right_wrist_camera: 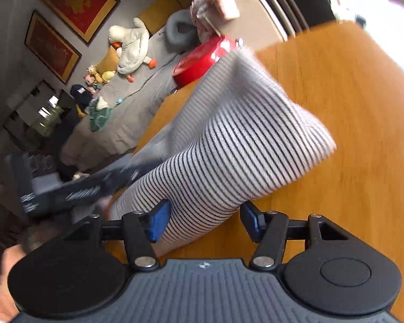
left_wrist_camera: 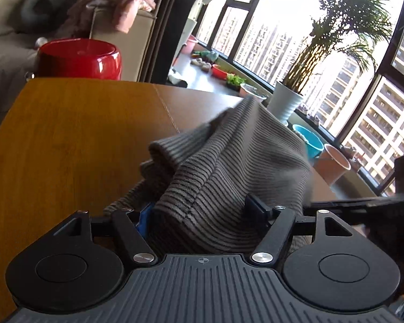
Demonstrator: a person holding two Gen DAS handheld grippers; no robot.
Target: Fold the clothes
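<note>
Both grippers are holding the striped garment (left_wrist_camera: 223, 177) up above the table (left_wrist_camera: 67, 140), probably to drape it for folding. The left gripper (left_wrist_camera: 199, 212) and the right gripper (right_wrist_camera: 204, 218) are each standing spread, cloth lying between their fingers.

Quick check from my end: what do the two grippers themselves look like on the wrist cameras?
Both match: the left gripper and right gripper have matte black linkage arms with silver pivot screws, blue finger pads, two round black discs and a ribbed grey base with a small crosshair mark. No cables visible.

The garment (left_wrist_camera: 223, 161) lies on the table (left_wrist_camera: 67, 140) (stool (left_wrist_camera: 79, 59) behind it).
</note>
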